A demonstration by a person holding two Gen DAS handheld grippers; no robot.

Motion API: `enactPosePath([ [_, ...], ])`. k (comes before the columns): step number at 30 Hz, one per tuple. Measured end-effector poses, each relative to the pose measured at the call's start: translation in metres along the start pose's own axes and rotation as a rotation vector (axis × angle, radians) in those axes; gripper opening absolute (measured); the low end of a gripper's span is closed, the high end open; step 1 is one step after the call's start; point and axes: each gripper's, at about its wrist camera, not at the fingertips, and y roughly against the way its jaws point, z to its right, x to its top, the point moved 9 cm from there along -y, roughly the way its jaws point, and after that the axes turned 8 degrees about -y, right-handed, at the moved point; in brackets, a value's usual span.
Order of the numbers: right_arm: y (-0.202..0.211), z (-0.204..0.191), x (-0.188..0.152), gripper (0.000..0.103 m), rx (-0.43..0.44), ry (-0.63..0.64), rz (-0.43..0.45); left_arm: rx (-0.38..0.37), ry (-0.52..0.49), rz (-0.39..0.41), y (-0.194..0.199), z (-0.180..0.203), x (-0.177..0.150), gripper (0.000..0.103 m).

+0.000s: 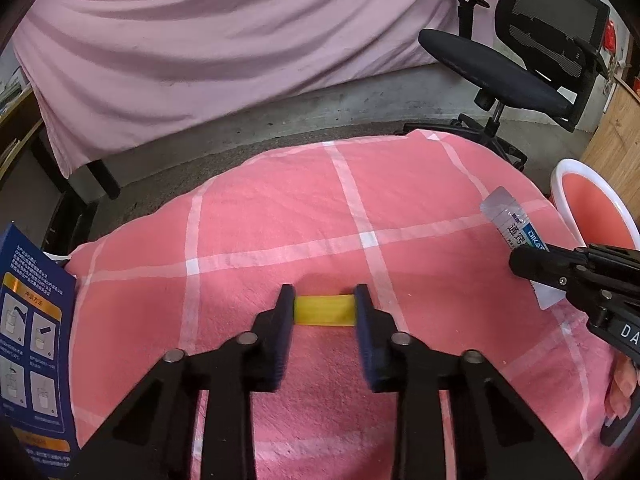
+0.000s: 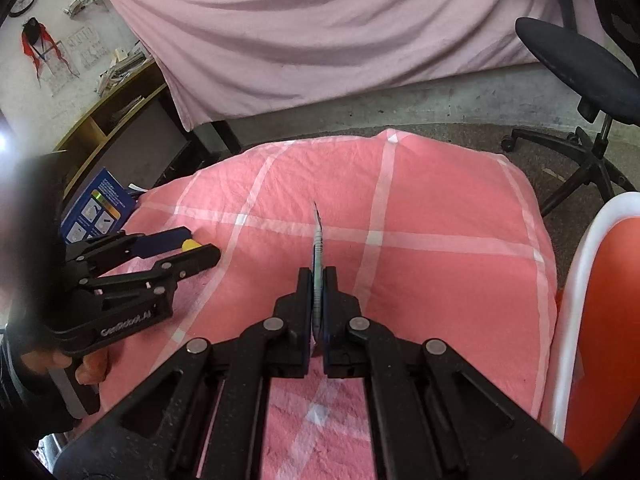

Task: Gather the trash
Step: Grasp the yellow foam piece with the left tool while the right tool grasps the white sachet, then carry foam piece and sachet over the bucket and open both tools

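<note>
A small yellow wrapper (image 1: 324, 311) lies on the pink checked quilt (image 1: 320, 208), and my left gripper (image 1: 324, 296) is shut on it, one pad pressing each end. In the right wrist view that gripper (image 2: 200, 246) comes in from the left, with a bit of the yellow wrapper (image 2: 191, 245) showing at its tips. My right gripper (image 2: 318, 274) is shut on a flat white and blue sachet (image 2: 318, 236), seen edge-on and sticking up past the tips. The left wrist view shows the printed sachet (image 1: 516, 228) in the right gripper (image 1: 520, 260), held just above the quilt's right side.
An orange bin with a white rim (image 1: 560, 172) (image 2: 580, 280) stands right of the quilt. A blue printed carton (image 1: 32, 340) (image 2: 98, 208) leans at its left edge. Beyond are a black office chair (image 1: 520, 64) and furniture draped in a pink sheet (image 1: 200, 60).
</note>
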Motion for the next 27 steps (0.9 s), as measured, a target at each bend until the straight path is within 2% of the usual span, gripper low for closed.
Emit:
enactPosePath([
  [6, 0.015, -0.004, -0.004, 0.025, 0.01, 0.017, 0.035, -0.004, -0.006, 0.035, 0.012, 0.012, -0.001, 0.024],
  [11, 0.039, -0.003, -0.002, 0.025, 0.024, 0.022, 0.119, 0.012, 0.001, 0.154, 0.038, 0.024, 0.005, 0.024],
  [19, 0.108, -0.002, 0.005, 0.025, 0.036, 0.043, 0.385, -0.034, 0.059, 0.447, 0.108, 0.064, 0.033, 0.024],
  [27, 0.199, 0.015, 0.009, 0.025, -0.019, 0.056, 0.693, -0.085, 0.009, 0.667, 0.169, 0.124, 0.066, 0.024],
])
